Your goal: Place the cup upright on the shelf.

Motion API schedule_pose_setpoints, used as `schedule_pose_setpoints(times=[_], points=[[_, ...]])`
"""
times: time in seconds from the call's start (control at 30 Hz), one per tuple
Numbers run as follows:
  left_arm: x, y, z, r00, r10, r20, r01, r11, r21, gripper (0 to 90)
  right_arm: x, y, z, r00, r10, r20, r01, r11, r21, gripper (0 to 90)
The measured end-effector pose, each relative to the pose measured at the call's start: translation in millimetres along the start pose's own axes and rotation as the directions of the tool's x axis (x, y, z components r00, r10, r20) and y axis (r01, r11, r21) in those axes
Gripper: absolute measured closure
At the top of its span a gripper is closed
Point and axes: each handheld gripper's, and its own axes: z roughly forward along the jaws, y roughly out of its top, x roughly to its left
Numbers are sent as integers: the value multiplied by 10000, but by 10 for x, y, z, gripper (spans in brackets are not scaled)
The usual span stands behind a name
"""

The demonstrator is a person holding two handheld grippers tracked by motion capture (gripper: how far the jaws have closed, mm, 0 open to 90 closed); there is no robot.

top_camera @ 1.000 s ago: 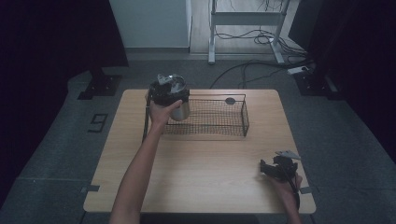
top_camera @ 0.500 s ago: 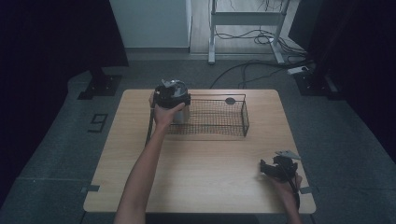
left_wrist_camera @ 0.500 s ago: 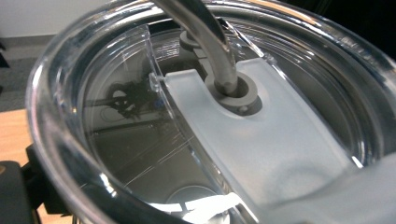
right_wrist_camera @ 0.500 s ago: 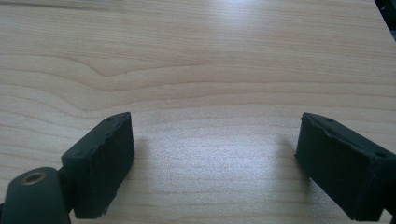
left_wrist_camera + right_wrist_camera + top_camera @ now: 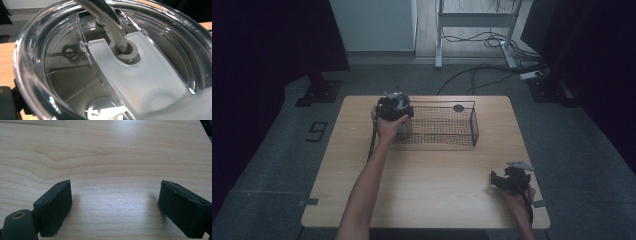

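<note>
A steel tumbler point(image 5: 406, 126) with a clear lid point(image 5: 140, 75) and a bent metal straw point(image 5: 107, 17) stands upright at the left end of a black wire basket point(image 5: 474, 125). My left gripper point(image 5: 394, 106) sits on top of it, shut on its rim. The lid hides most of the jaws; one black jaw edges in at the lower left. My right gripper point(image 5: 498, 181) rests near the table's front right corner. In the right gripper view it point(image 5: 115, 205) is open with only bare wood between its jaws.
The wooden table point(image 5: 427, 185) holds the basket along its far edge. A small dark disc point(image 5: 458, 108) lies at the basket's far right end. A desk frame and cables point(image 5: 472, 35) stand on the floor beyond the table.
My left gripper and the tumbler have shifted slightly right and down at the basket's left end. The right gripper has stayed put.
</note>
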Motion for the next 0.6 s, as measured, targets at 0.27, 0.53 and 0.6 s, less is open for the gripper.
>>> schedule_pose_setpoints(times=[0.27, 0.53, 0.6], points=[[-20, -57, 23, 10000, 9, -50, -10, 9999, -133, 32, 0, 0, -1, 10000, 0, 12, 0, 10000, 0, 118], [-131, -143, 12, 9959, 892, -119, -895, 9956, -292, 28, 1, 0, -1, 10000, 7, 25, -7, 10000, 0, 119], [-136, -146, 2, 9963, 853, -142, -856, 9960, -251, 27, 1, 0, -1, 10000, 9, 27, -9, 10000, -2, 119]])
